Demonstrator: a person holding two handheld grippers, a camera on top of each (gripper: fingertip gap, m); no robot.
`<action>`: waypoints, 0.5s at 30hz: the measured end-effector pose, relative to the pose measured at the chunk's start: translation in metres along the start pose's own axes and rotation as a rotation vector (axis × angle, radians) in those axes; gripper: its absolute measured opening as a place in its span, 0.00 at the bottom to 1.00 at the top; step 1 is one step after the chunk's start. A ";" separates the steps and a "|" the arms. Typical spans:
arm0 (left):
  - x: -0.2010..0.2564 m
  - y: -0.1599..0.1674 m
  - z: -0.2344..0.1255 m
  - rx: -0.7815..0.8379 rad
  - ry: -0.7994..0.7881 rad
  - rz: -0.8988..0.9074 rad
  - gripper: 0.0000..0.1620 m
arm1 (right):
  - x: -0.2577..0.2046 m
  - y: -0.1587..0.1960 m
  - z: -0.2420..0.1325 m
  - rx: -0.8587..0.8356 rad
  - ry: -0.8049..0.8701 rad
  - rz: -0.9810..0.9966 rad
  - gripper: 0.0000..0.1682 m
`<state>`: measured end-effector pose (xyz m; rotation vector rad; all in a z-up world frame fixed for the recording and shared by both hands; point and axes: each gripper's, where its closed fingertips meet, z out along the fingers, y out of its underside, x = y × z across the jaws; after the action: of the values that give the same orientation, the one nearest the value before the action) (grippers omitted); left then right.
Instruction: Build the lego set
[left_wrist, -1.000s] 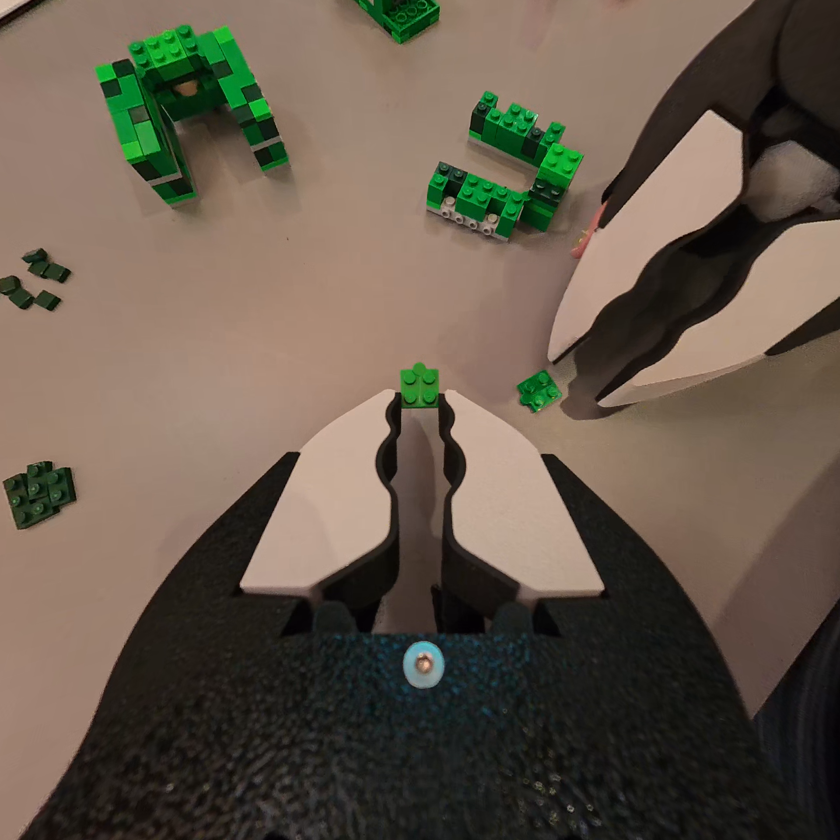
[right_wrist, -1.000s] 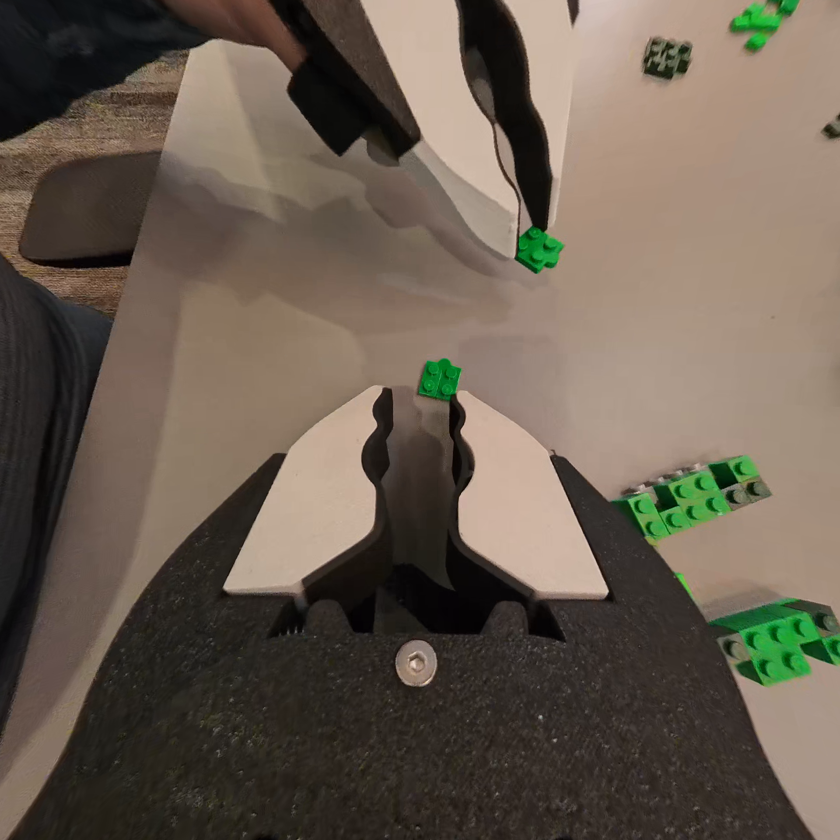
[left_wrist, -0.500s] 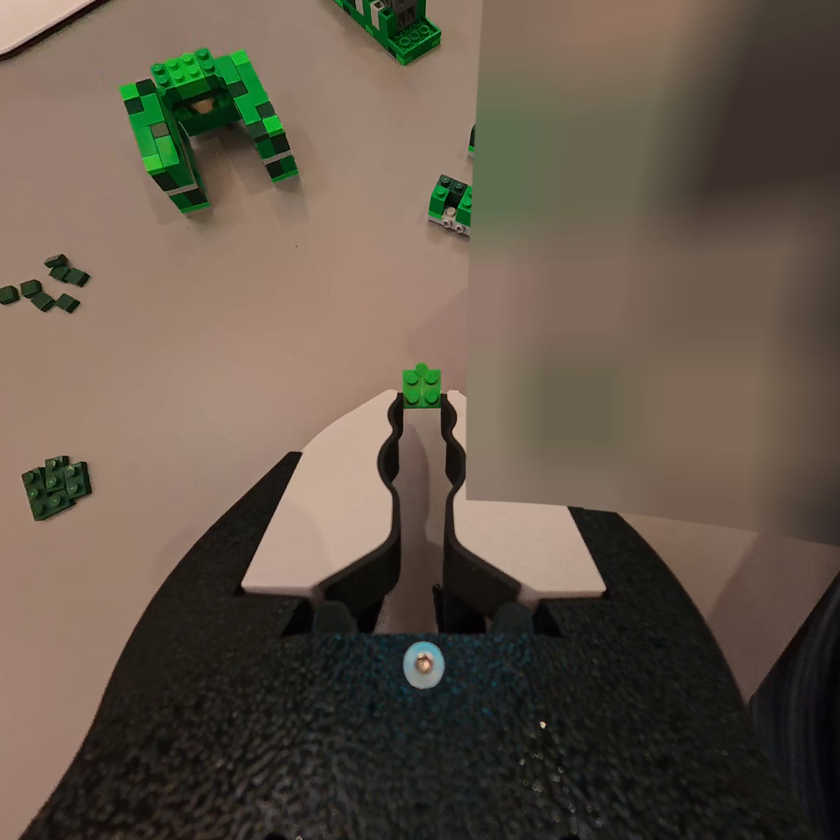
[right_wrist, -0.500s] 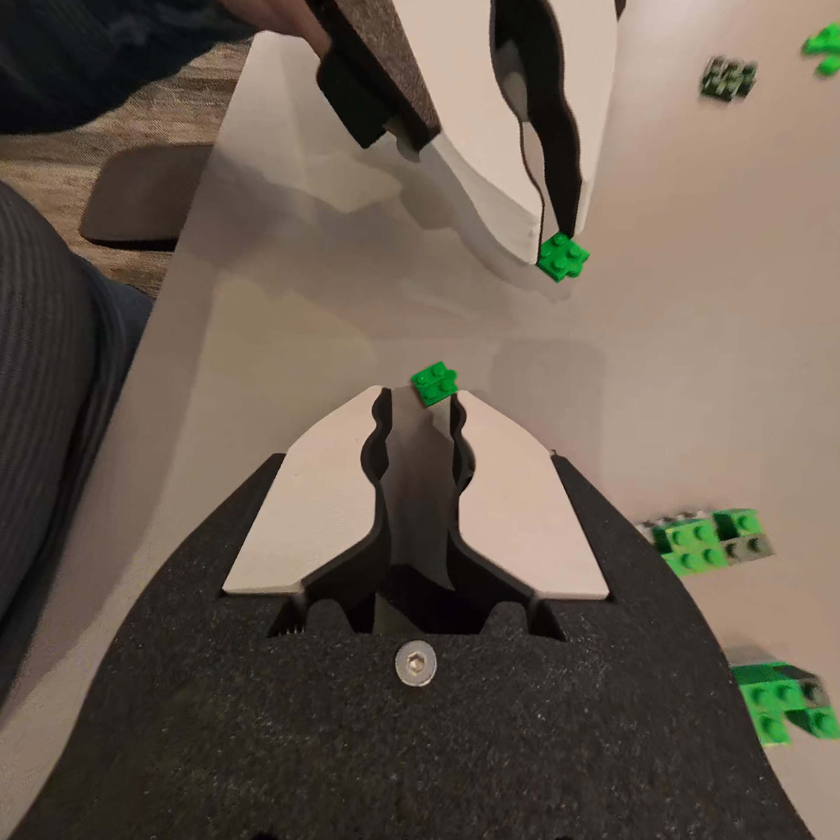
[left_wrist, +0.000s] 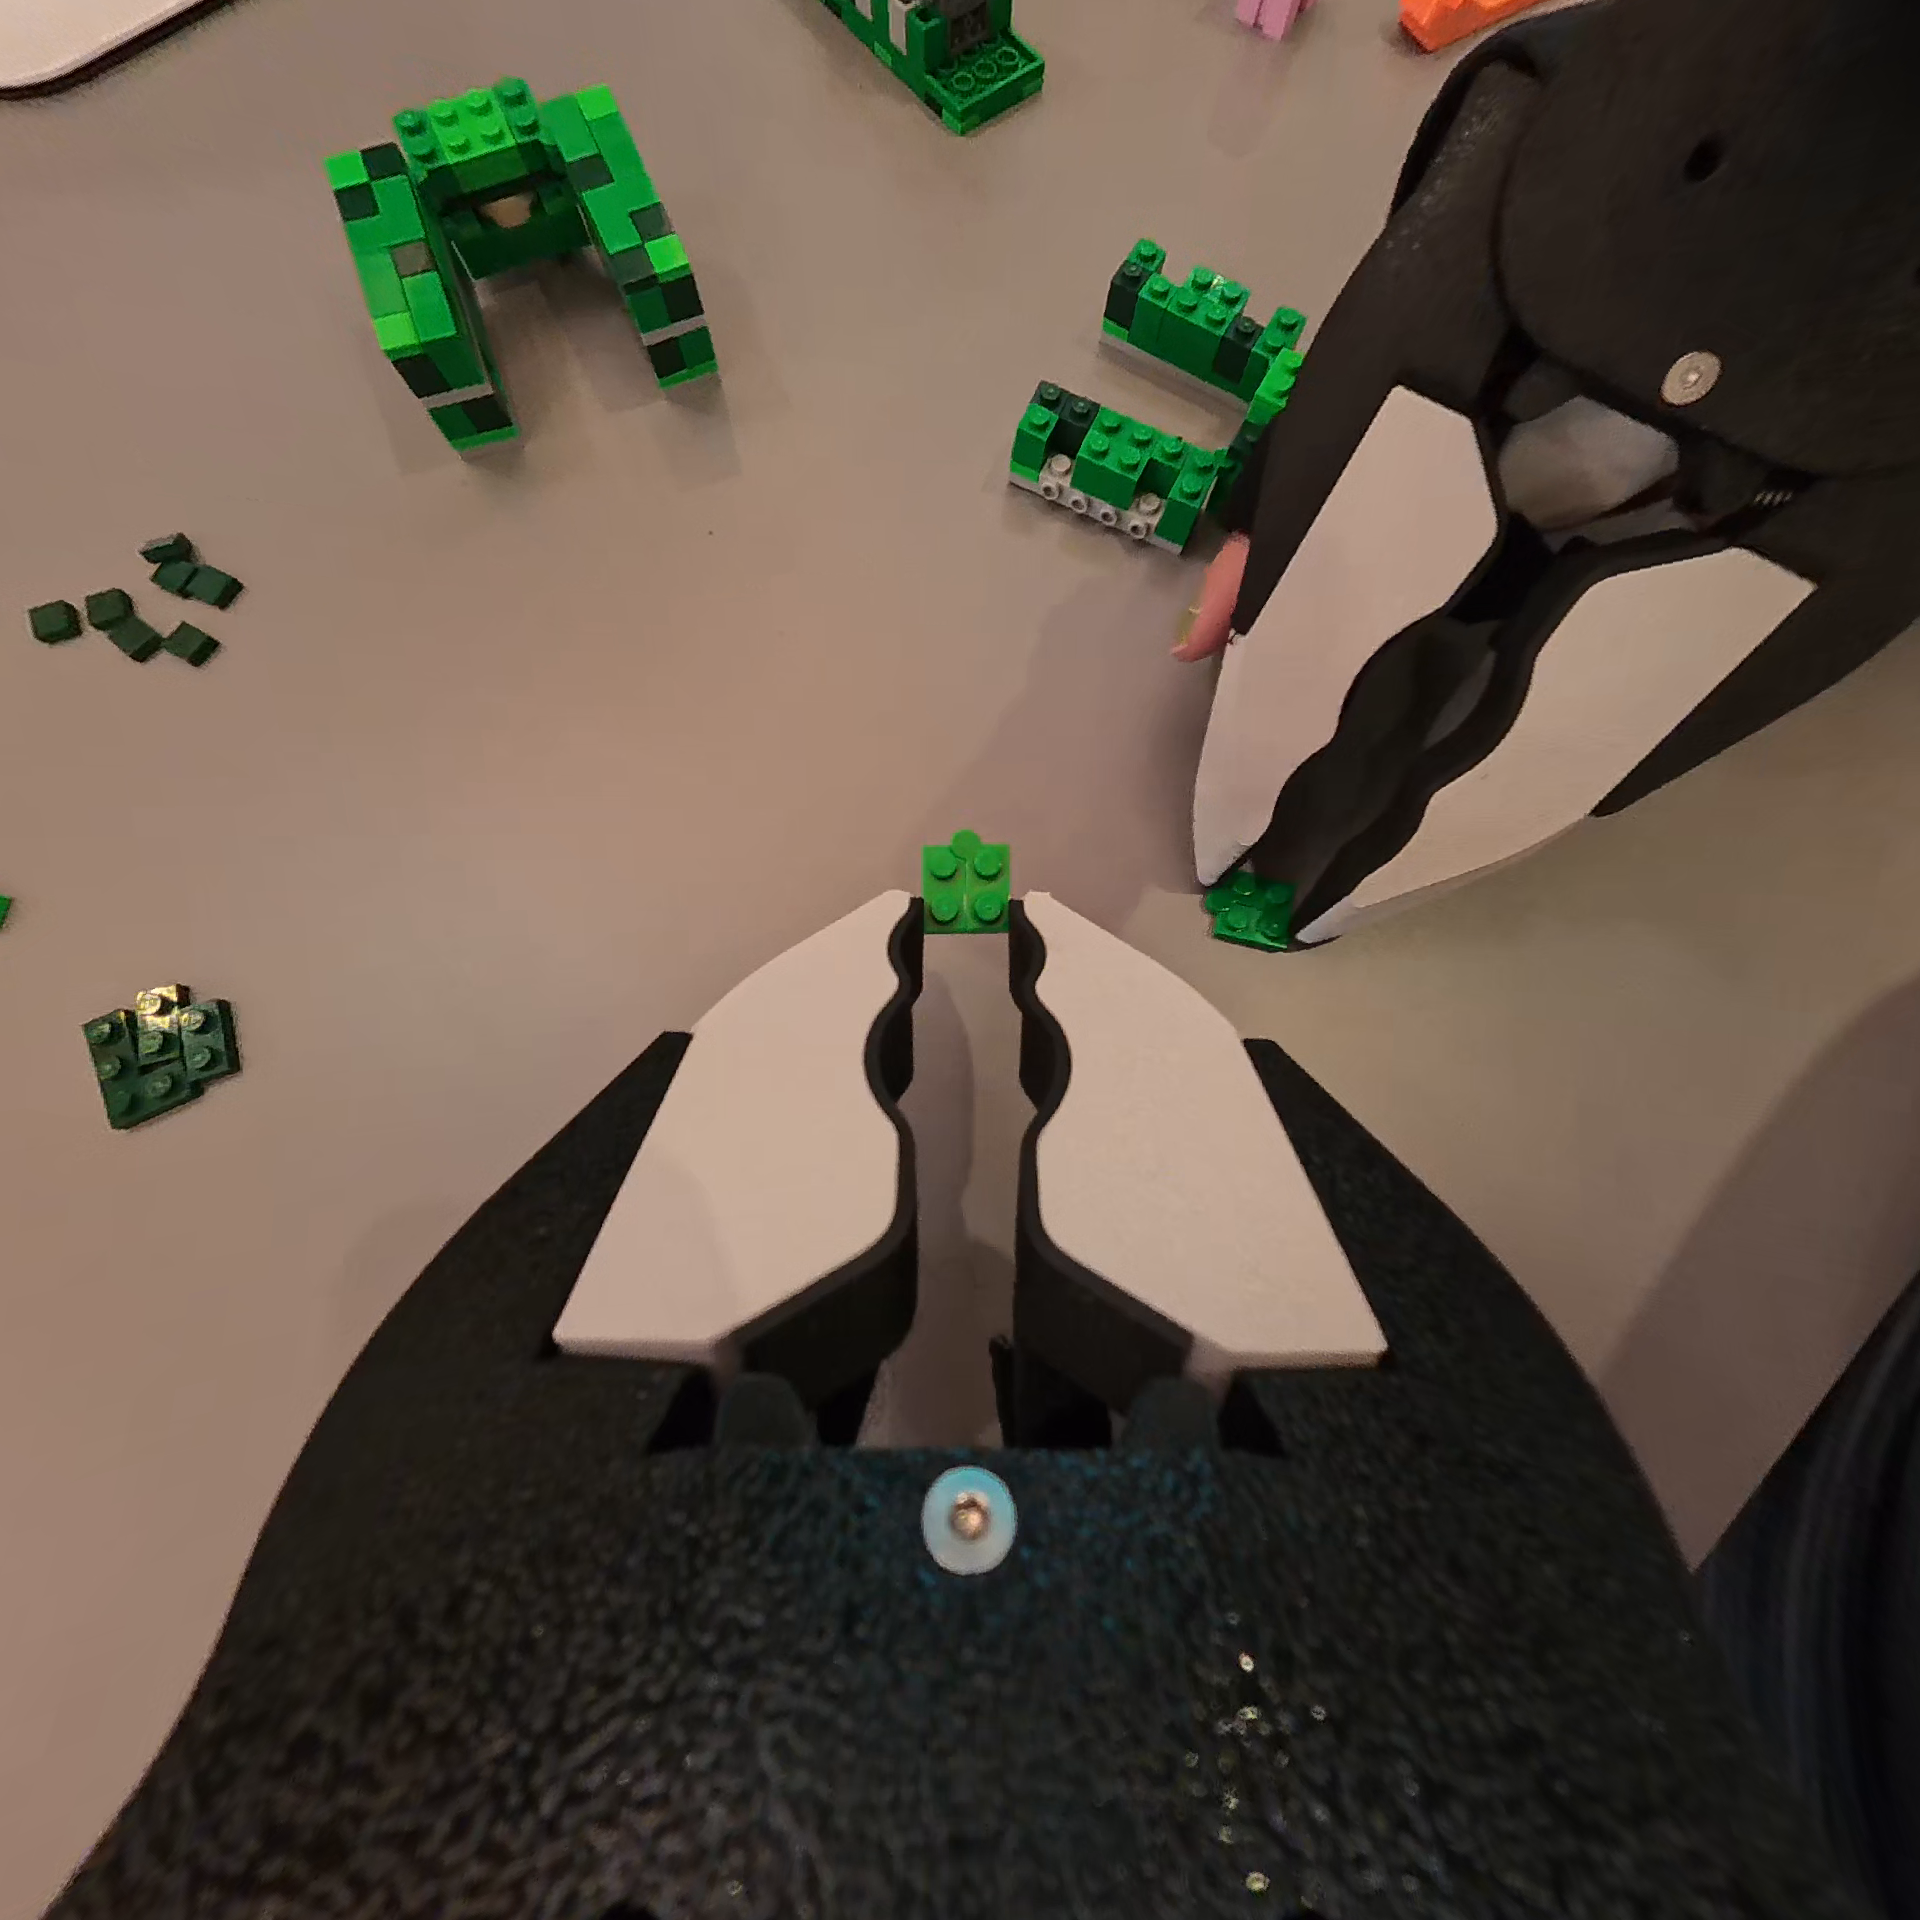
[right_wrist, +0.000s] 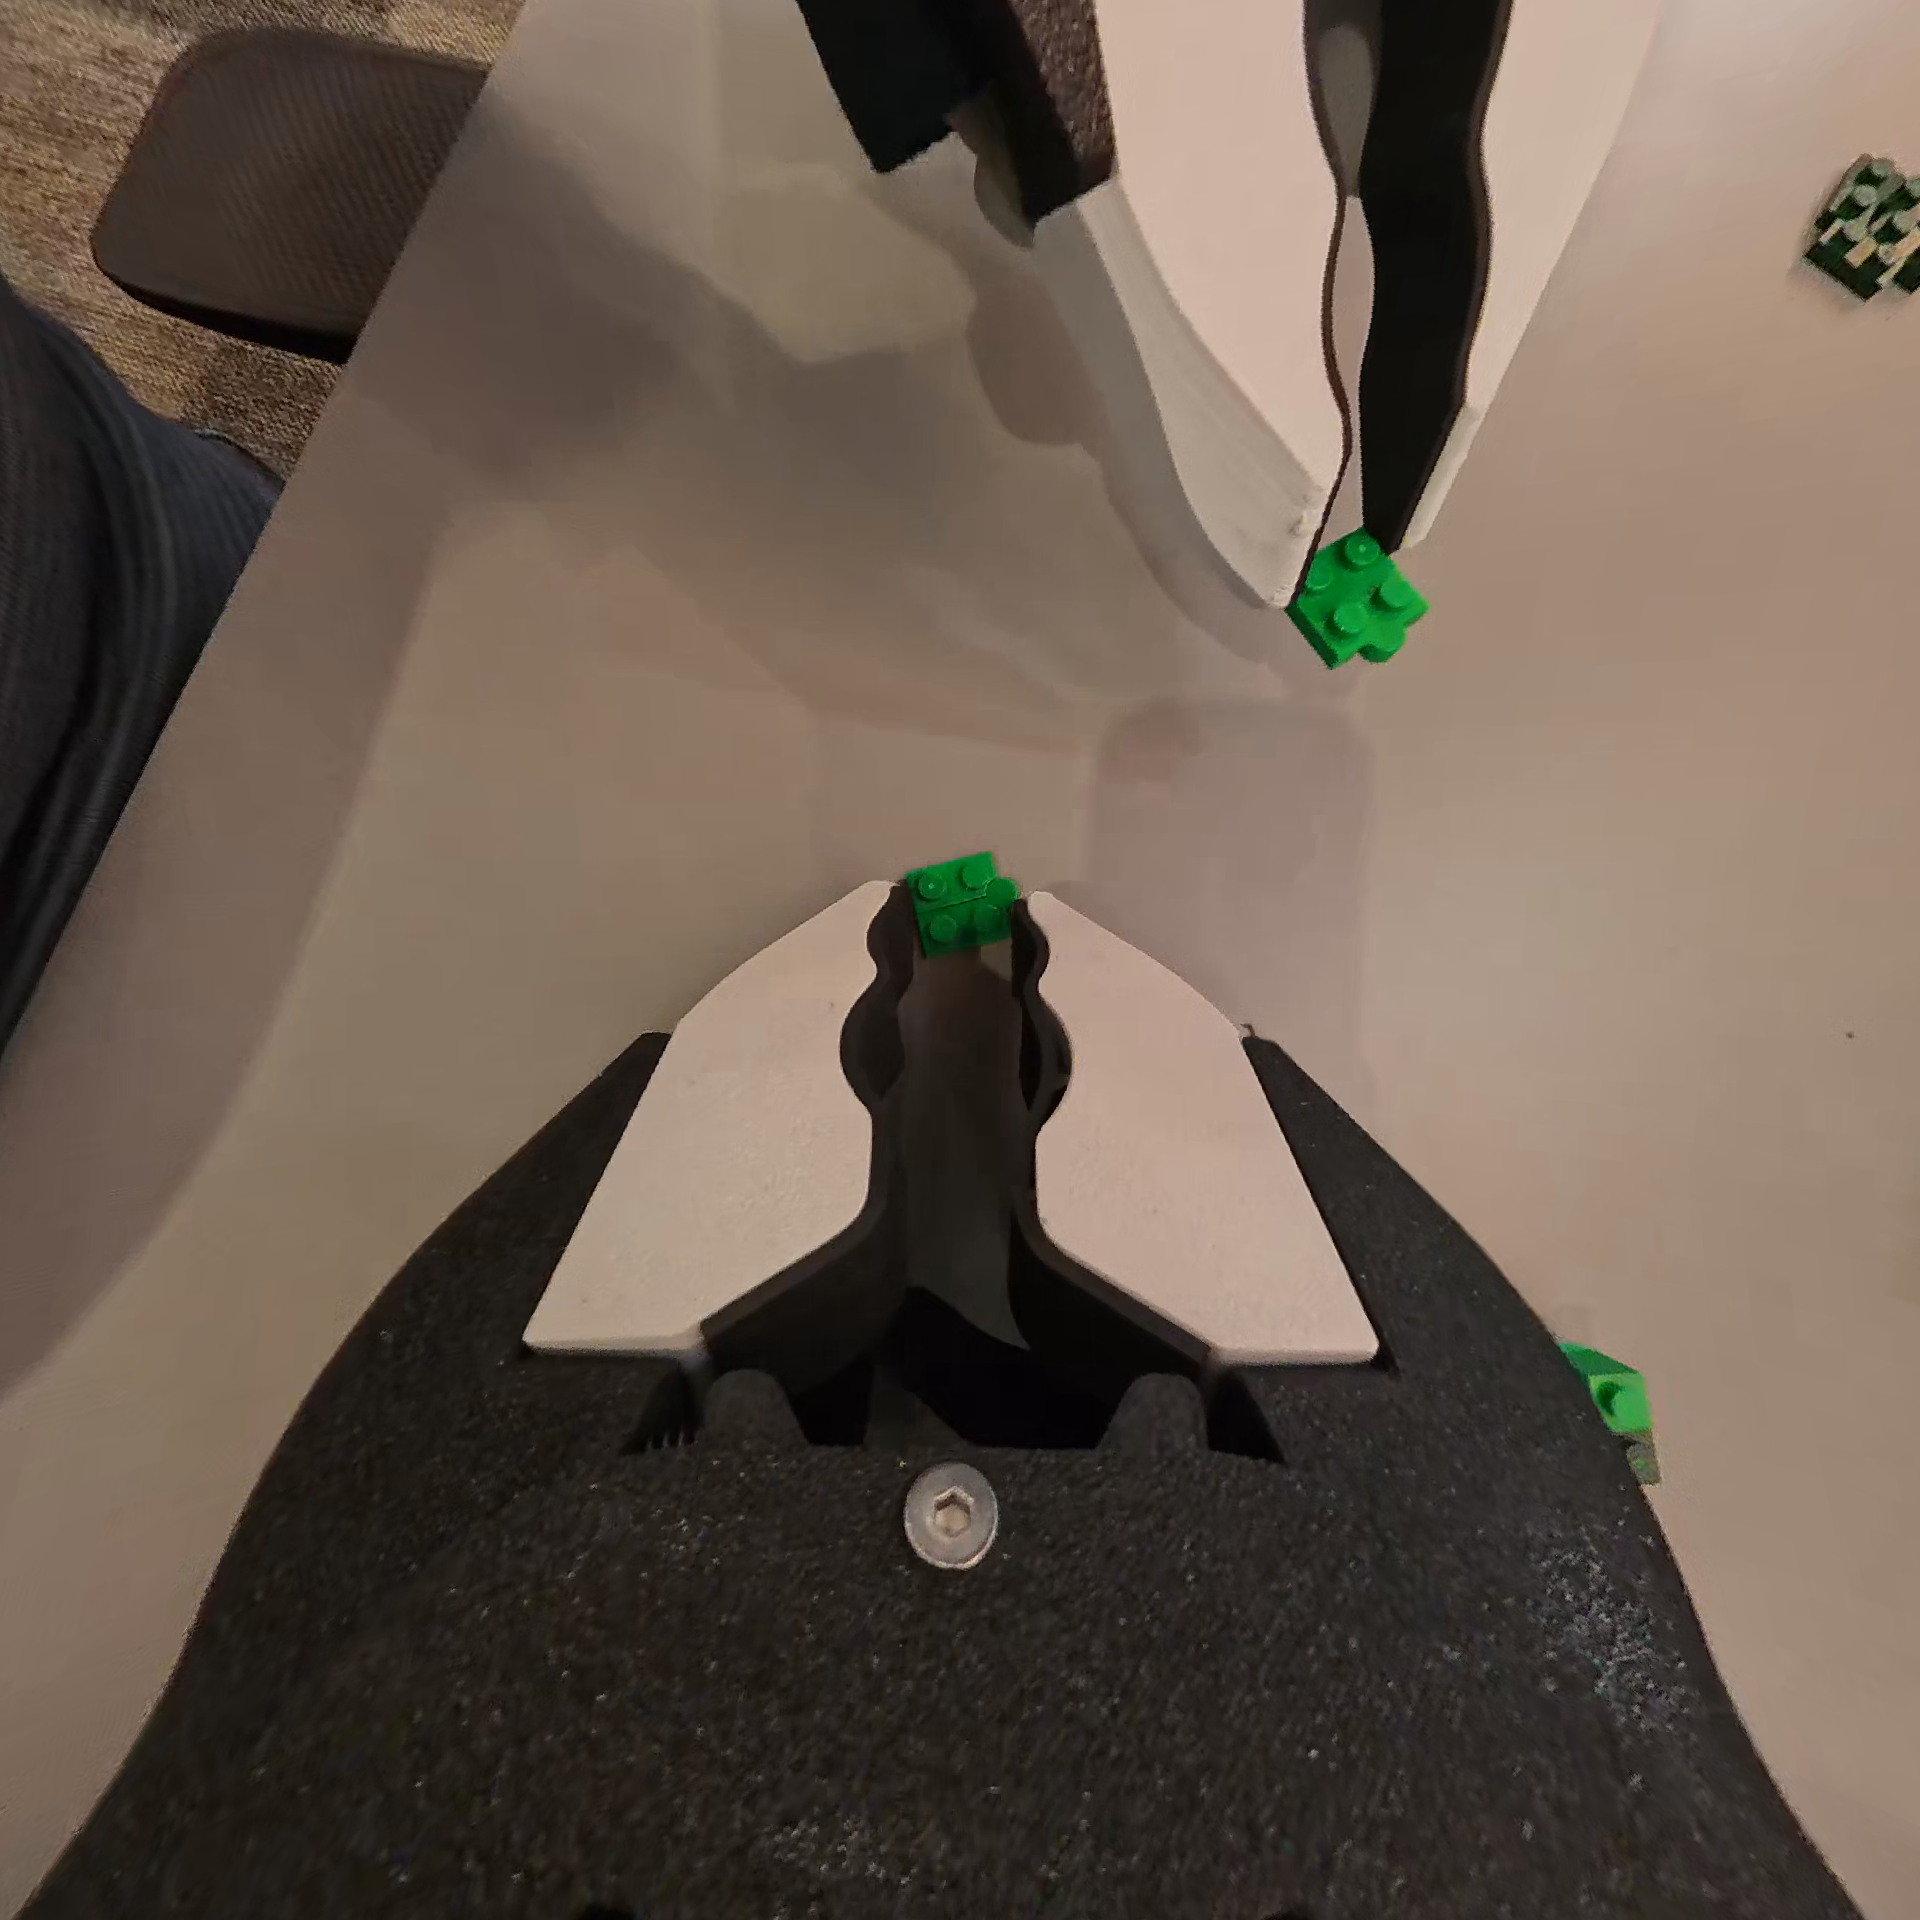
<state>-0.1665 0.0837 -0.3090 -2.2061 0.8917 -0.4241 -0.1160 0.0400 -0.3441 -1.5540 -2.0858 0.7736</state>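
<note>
Two bright green studded lego plates: left gripper (left_wrist: 966, 906) pinches one (left_wrist: 966, 881), right gripper (right_wrist: 961, 904) pinches the other (right_wrist: 958, 912).

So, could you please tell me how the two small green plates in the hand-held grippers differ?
The left hand-held gripper holds its plate squarely, clear of the table. The right hand-held gripper holds its plate skewed, low by the tabletop. Both are bright green, four-studded, pinched at the fingertips.
</note>
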 end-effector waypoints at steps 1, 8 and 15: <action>-0.001 0.000 0.000 0.001 -0.002 -0.001 0.09 | 0.001 0.001 -0.001 0.000 0.006 0.016 0.11; 0.000 -0.005 -0.003 0.034 -0.001 -0.007 0.09 | 0.041 0.021 -0.018 -0.050 0.386 0.328 0.10; 0.018 -0.009 0.008 0.032 0.050 0.027 0.09 | 0.032 0.020 -0.026 -0.013 0.460 0.371 0.14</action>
<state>-0.1453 0.0791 -0.3075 -2.1609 0.9335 -0.4791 -0.0947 0.0795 -0.3373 -1.9382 -1.4988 0.4564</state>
